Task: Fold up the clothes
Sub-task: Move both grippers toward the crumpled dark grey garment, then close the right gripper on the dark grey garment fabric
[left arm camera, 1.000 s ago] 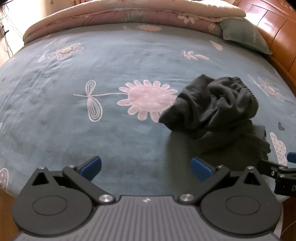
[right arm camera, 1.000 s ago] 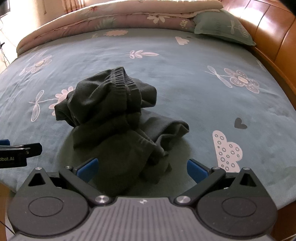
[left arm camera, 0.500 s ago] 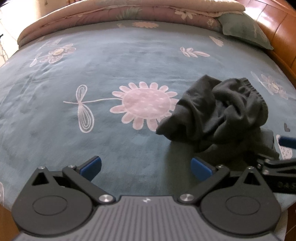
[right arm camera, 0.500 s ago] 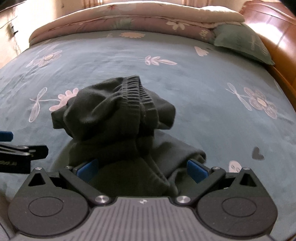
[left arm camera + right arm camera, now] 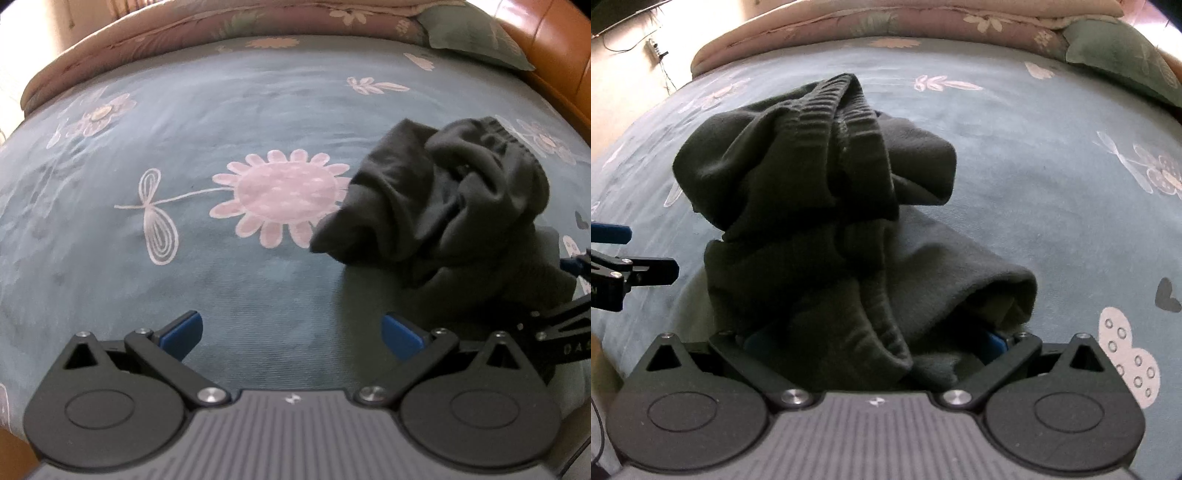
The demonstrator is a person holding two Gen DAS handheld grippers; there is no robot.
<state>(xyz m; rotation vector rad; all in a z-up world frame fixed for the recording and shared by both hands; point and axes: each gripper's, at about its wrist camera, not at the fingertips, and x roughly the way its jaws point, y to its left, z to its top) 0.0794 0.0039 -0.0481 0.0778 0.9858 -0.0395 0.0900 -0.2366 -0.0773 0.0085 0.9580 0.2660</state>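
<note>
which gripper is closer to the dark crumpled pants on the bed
Right. The right gripper is open with the pants lying between its fingers; the left gripper is open over bare bedspread, beside them.

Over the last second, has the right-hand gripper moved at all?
Yes. The right gripper has pushed forward: the dark garment, once ahead of its fingers, now lies between them, and the white cloud print on the bedspread sits closer beside it.
</note>
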